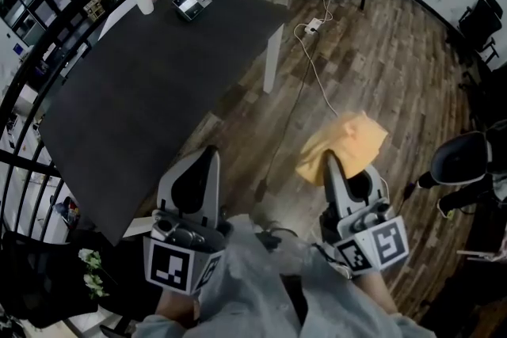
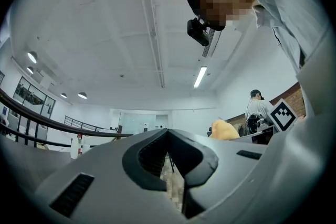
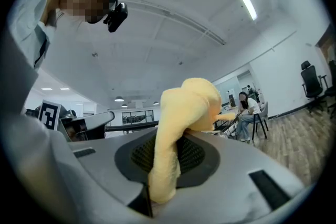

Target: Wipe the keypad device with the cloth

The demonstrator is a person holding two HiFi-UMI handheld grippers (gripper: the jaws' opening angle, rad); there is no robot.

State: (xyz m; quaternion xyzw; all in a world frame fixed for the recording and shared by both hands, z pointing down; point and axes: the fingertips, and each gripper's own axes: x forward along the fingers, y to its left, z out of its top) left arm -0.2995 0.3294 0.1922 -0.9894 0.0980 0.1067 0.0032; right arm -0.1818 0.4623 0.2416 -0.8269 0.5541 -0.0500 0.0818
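Keypad device (image 1: 192,2) is parked at the far end of the tabletop (image 1: 135,99). Cloth (image 1: 346,142), well apart from it, is pinched in the right tool (image 1: 331,164); left tool (image 1: 209,161) is closed on nothing. Approach step, looks like: cloth needs to be carried over and pressed on the keys.

Left gripper (image 1: 211,153): jaws together, nothing between. Right gripper (image 1: 329,162): jaws clamped on cloth (image 1: 350,140). Both side by side, pointing forward.

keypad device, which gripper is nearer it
Left. The left gripper is by the table edge, short of the keypad device; the right gripper, clamping the yellow cloth, is farther off over floor.
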